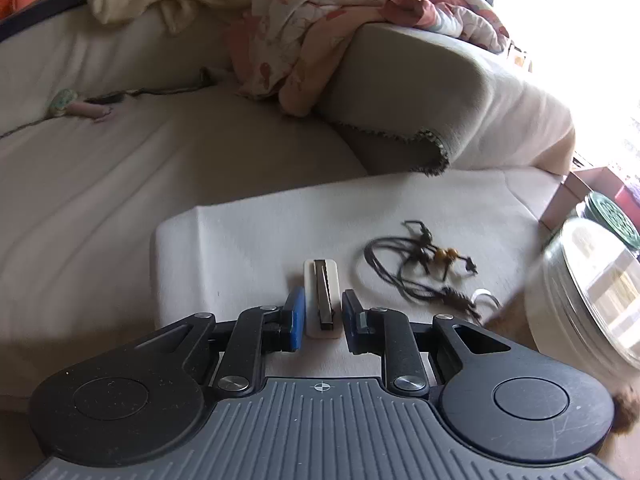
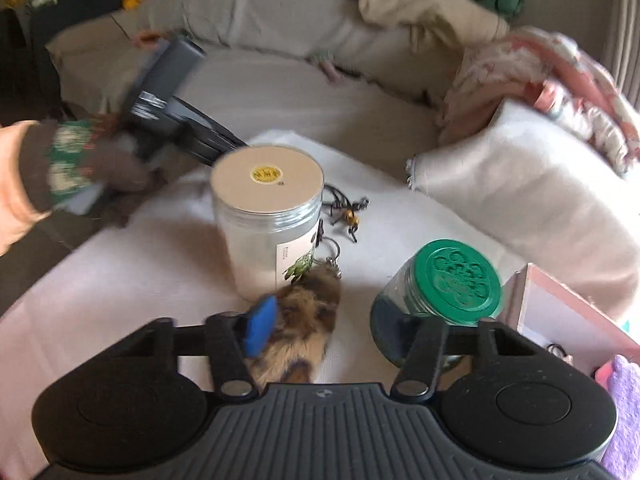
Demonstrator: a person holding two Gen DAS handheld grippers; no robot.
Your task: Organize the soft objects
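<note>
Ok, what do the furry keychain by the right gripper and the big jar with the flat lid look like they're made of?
Furry keychain: looks like fur or faux fur, mottled tan and dark brown with a shaggy pile, on shiny metal rings.
Big jar: clear smooth wall with a threaded neck, plastic or glass, can't tell which; the flat lid looks matte beige.

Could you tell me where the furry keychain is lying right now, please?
In the right wrist view the furry keychain lies on the white cloth, in front of the clear jar and left of the green-lidded jar, beside the right claw's blue pad.
</note>
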